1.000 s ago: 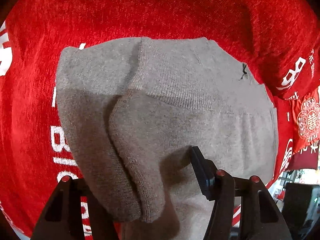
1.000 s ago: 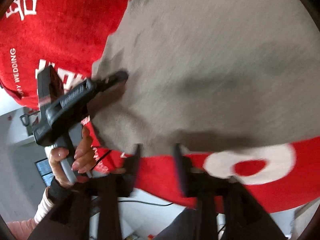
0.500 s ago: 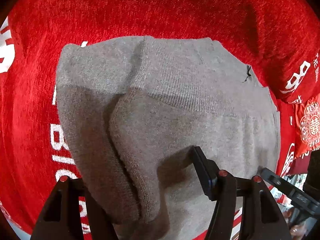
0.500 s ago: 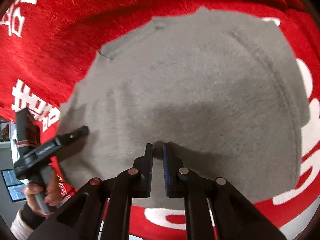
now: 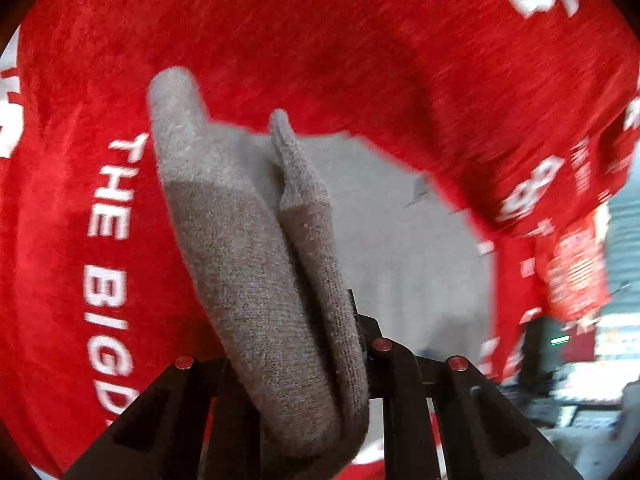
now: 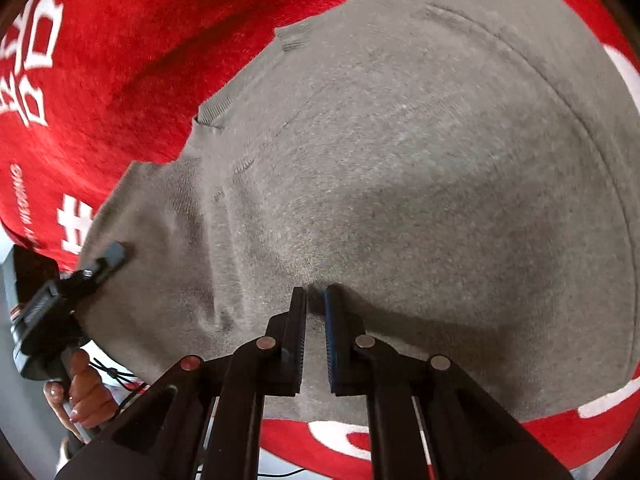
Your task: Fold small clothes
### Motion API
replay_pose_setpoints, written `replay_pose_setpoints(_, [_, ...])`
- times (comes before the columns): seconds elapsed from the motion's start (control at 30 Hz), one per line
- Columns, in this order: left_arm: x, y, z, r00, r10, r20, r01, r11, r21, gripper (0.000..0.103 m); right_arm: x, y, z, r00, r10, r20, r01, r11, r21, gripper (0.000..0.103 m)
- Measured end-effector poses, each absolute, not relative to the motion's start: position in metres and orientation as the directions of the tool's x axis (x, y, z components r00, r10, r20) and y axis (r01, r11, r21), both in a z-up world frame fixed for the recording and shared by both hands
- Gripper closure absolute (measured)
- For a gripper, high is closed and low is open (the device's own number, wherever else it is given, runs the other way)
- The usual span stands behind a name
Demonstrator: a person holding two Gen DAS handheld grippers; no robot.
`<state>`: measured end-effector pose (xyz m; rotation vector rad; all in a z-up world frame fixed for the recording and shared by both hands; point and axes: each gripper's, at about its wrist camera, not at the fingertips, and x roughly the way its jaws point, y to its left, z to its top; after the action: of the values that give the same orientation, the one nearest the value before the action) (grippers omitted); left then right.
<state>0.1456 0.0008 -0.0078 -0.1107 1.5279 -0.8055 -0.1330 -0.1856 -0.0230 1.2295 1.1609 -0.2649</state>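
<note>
Lying on red cloth (image 6: 120,40): grey garment (image 6: 400,160)

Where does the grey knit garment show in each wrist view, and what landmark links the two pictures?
Left wrist: the grey knit garment rises from the bottom centre, its folded edge clamped in the left hand-held gripper.
Right wrist: it fills the centre and right, pinched at its near edge by the right hand-held gripper.
Shared landmark: the red cloth with white lettering beneath it.
</note>
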Motion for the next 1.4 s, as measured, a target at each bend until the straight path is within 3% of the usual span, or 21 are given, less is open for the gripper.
replay_pose_setpoints(0.33, [0.082,-0.129,0.050,-0.217,-0.582,-0.784,0.586,0.565,-0.581,0.084,-0.205,-0.235,-0.004,0.568,0.375,-0.733,0.695,0.259,0.671,0.091])
replay_pose_setpoints(0.47, [0.031,-0.194,0.046,-0.208,-0.502,-0.840,0.717,0.506,-0.480,0.084,-0.242,-0.258,-0.012,0.581,0.349,-0.735,0.723,0.194,0.663,0.091])
replay_pose_setpoints(0.73, [-0.026,-0.263,-0.027,-0.209,-0.246,-0.947,0.824,0.478,-0.306,0.082,-0.278,-0.276,-0.033,0.636,0.354,-0.686,0.715,0.064,0.696,0.091])
replay_pose_setpoints(0.83, [-0.034,-0.263,-0.017,-0.175,-0.276,-0.945,0.828,0.478,-0.293,0.057,-0.285,-0.287,-0.035,0.663,0.348,-0.662,0.693,0.047,0.719,0.091])
replay_pose_setpoints(0.87, [-0.037,-0.263,-0.011,-0.135,-0.287,-0.948,0.838,0.477,-0.264,0.040,-0.286,-0.290,-0.035,0.672,0.347,-0.654,0.686,0.041,0.727,0.091])
replay_pose_setpoints(0.93, [-0.044,-0.263,0.007,-0.049,-0.318,-0.947,0.874,0.444,-0.195,0.037,-0.292,-0.299,-0.035,0.690,0.344,-0.637,0.672,0.021,0.740,0.091])
replay_pose_setpoints(1.03, [-0.045,-0.263,0.027,-0.041,-0.355,-0.934,0.897,0.398,-0.191,0.037,-0.301,-0.312,-0.039,0.739,0.326,-0.590,0.638,-0.057,0.768,0.082])
replay_pose_setpoints(1.1, [-0.036,-0.255,0.039,-0.034,-0.390,-0.920,0.879,0.427,-0.214,0.037,-0.307,-0.318,-0.043,0.777,0.309,-0.548,0.603,-0.115,0.789,0.064])
replay_pose_setpoints(1.2, [-0.010,-0.232,0.046,-0.006,-0.392,-0.920,0.825,0.519,-0.226,0.037,-0.315,-0.323,-0.053,0.841,0.288,-0.459,0.523,-0.213,0.825,0.048])
replay_pose_setpoints(1.4, [0.039,-0.169,0.028,0.062,-0.307,-0.950,0.716,0.677,-0.173,0.037,-0.335,-0.341,-0.068,0.889,0.278,-0.364,0.441,-0.307,0.843,0.042])
